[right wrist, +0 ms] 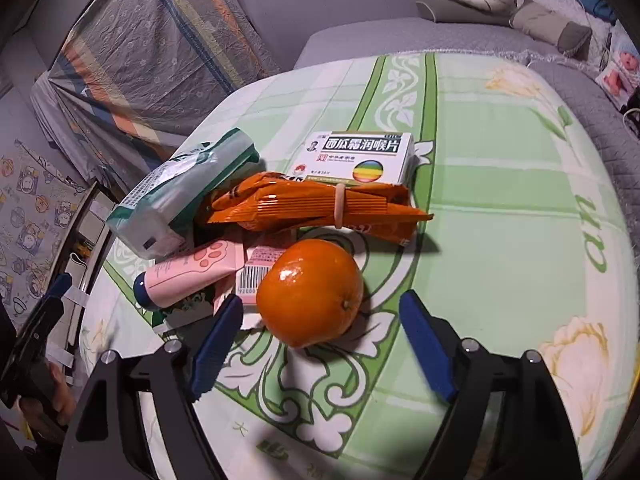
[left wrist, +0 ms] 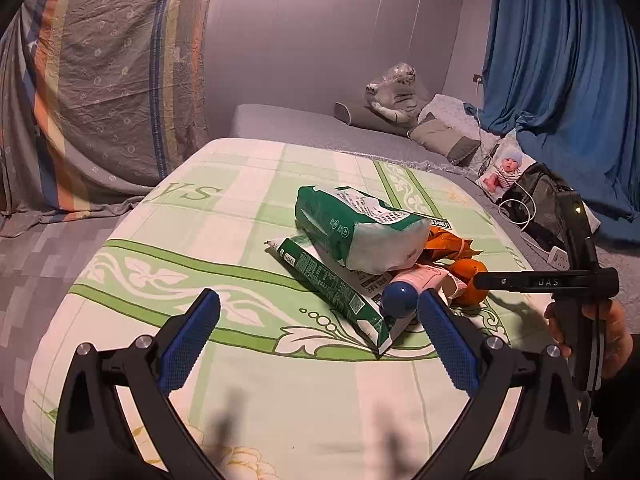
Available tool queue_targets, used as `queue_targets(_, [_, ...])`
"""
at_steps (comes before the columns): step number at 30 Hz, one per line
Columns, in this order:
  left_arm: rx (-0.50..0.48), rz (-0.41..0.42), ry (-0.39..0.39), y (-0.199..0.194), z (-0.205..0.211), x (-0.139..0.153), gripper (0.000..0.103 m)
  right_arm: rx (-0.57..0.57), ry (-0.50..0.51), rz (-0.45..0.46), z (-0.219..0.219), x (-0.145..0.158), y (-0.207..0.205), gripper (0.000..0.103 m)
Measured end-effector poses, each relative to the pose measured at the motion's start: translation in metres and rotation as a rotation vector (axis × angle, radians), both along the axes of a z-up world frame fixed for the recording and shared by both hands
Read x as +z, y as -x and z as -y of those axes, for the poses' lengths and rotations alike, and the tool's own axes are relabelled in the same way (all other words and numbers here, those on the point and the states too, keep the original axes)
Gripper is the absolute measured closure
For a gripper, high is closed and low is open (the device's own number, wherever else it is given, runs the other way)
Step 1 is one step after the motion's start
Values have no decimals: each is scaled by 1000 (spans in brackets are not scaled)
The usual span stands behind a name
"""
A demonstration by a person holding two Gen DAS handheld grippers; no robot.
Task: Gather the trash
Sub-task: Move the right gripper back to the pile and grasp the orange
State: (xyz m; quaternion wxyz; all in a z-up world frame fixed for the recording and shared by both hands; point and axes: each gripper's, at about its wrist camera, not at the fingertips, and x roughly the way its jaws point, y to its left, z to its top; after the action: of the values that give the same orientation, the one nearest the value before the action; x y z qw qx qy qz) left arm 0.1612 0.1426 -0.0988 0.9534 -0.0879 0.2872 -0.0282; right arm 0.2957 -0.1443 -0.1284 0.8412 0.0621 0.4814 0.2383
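Note:
A pile of items lies on a green floral cloth [left wrist: 160, 248]. It holds a green and white tissue pack [left wrist: 356, 228] [right wrist: 180, 196], a flat green packet [left wrist: 332, 288], a pink tube with a blue cap [left wrist: 400, 294] [right wrist: 188, 276], an orange wrapper bundle with a rubber band [right wrist: 316, 206], a white medicine box [right wrist: 360, 158] and an orange fruit [right wrist: 310, 292] [left wrist: 470, 278]. My left gripper [left wrist: 318, 316] is open just short of the pile, its right finger beside the blue cap. My right gripper [right wrist: 320, 320] is open, its fingers on either side of the orange fruit.
The cloth covers a raised round-edged surface [right wrist: 520, 160] on a grey bed [left wrist: 304, 120]. Pillows and a wrapped plush [left wrist: 394, 94] lie at the far end. A blue curtain [left wrist: 560, 80] hangs at right. A dark bag, cables and power strip [left wrist: 558, 258] lie at the right edge.

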Motion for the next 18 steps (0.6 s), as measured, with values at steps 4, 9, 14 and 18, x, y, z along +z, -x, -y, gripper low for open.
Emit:
queue_targets(4, [7,-10,1,-2,1,-2,8,-2,-42,-58,0,-8,-10,45])
queue_targets(9, [10,-18,-12,-4,3,-1,8,-9,-90,-87,7,-9,-13,58])
queue_targets(14, [-17,-4,-54,-7,12,5,8,-25,-129,-98,23,-8,-11,66])
queue_targets(18, [-49,11,-76,-12,22,12,8,-44,-150,-69,41,0,2,67])
